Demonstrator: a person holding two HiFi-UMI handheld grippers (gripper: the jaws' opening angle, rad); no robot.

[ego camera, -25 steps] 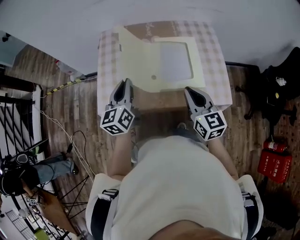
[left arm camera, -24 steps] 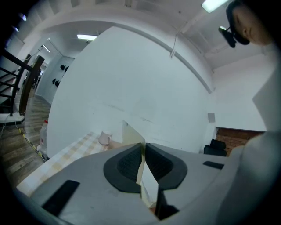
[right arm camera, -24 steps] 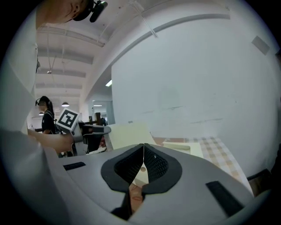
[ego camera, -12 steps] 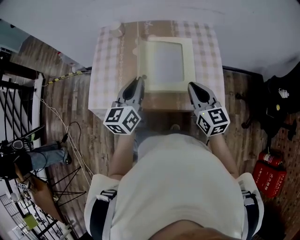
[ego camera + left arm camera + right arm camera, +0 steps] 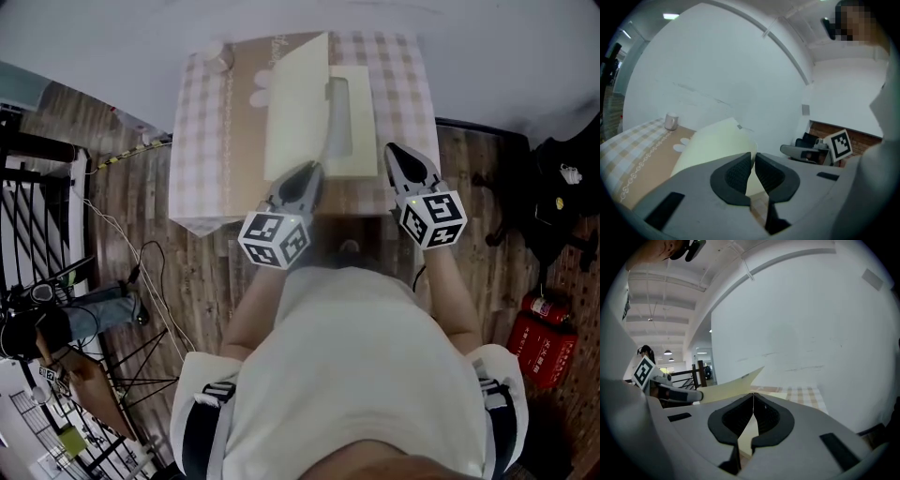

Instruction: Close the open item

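A flat cream box lies on the checked table [image 5: 202, 141]. Its lid [image 5: 295, 103] stands raised on edge, tilted over the base [image 5: 361, 117], which has a pale window. My left gripper [image 5: 309, 171] is at the lid's near edge. In the left gripper view its pads [image 5: 740, 171] are pressed on that thin cream edge [image 5: 712, 145]. My right gripper [image 5: 394, 152] hovers by the base's near right corner, apart from the lid. It is shut with nothing between its pads [image 5: 740, 416]. The lifted lid [image 5: 733, 381] shows beyond them.
A small white cup [image 5: 671, 121] stands at the table's far left corner. A red fire extinguisher [image 5: 544, 328] and a black bag [image 5: 562, 197] sit on the wooden floor to the right. A black railing [image 5: 37, 234] and cables lie to the left.
The lid has swung up from flat on the left to standing over the base. My left gripper moved right with it. The right gripper stayed near the base's right side.
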